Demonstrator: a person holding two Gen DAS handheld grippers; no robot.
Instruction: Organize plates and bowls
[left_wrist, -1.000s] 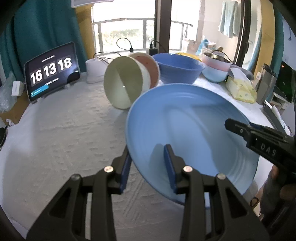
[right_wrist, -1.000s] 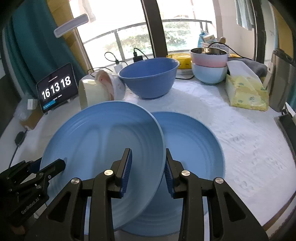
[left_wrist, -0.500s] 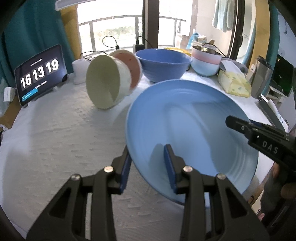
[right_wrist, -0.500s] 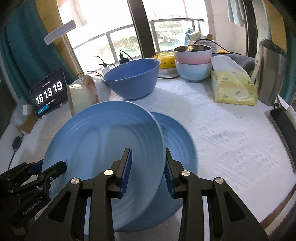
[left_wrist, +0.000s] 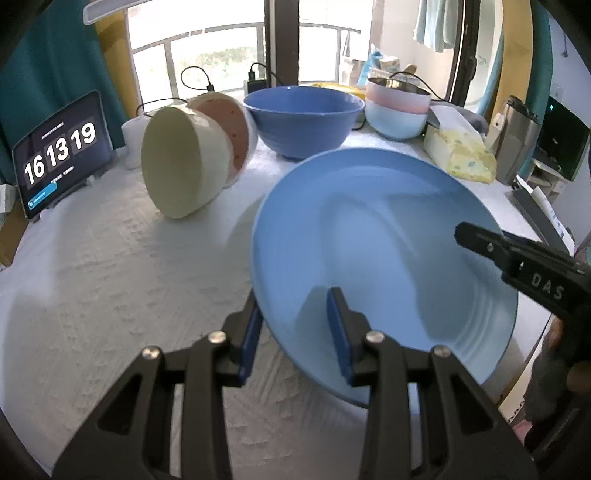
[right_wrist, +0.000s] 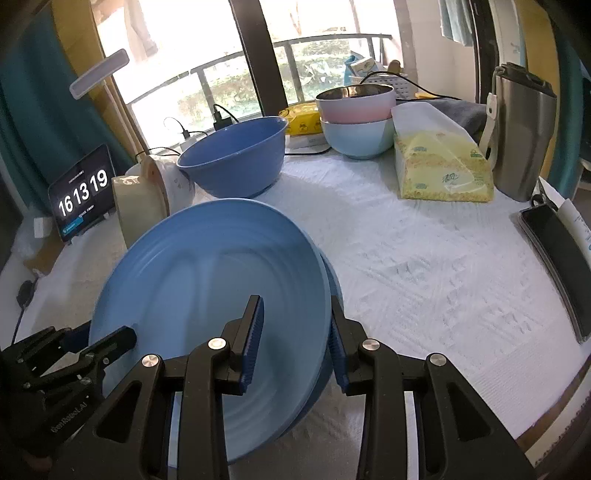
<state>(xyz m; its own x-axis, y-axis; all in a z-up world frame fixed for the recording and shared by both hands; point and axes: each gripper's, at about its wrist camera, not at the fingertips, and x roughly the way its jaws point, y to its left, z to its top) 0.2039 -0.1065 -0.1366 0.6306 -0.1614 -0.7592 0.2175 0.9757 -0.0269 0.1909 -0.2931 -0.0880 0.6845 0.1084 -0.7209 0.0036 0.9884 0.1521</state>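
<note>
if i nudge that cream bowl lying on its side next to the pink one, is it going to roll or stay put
Probably it rolls a little. The cream bowl lies on its side on its round wall, so a sideways nudge could set it rocking or turning in an arc. The pink bowl sits right behind it, apparently touching, and may block it that way. The textured white tablecloth likely adds some grip.

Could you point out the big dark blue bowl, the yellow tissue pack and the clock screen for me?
Dark blue bowl (right_wrist: 236, 166), right wrist view, on its outer wall.
Yellow tissue pack (right_wrist: 443, 173), right wrist view, on its front face.
Clock screen (left_wrist: 59, 151), left wrist view, on the digits.
</note>
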